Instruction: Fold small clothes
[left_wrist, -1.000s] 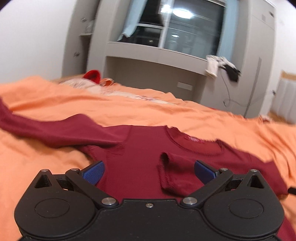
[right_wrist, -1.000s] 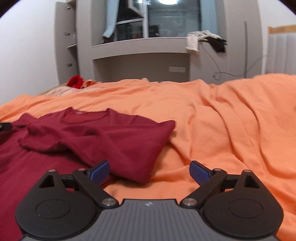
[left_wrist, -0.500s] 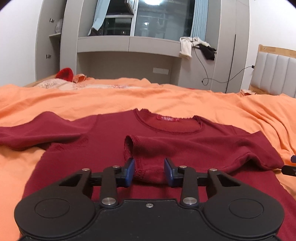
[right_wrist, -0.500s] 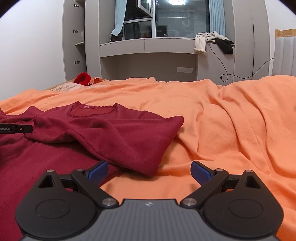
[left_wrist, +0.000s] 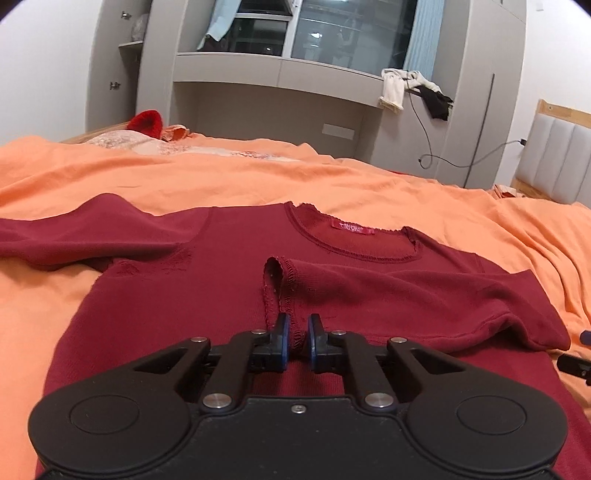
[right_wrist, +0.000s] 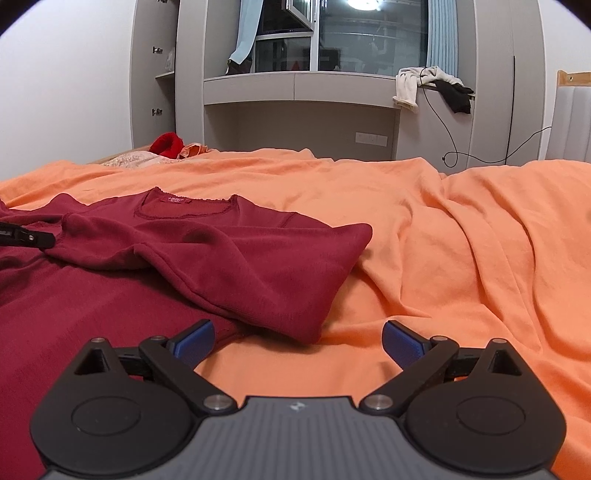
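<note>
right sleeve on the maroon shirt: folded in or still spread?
Folded in: the maroon knit shirt's right sleeve lies across its chest, cuff pinched by the left gripper.

A home bedroom: orange bedsheet (right_wrist: 424, 206) across the bed, padded headboard (left_wrist: 554, 162), grey built-in wardrobe (right_wrist: 509, 74), curtained window (right_wrist: 369, 37), clothes (right_wrist: 410, 86) draped on a ledge.

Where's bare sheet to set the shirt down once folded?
Free: orange sheet right of the maroon shirt, rumpled, and the strip between its collar and the far pile of clothes. Crowded: the shirt's own spread, where the left gripper pinches the sleeve cuff; right gripper open.
</note>
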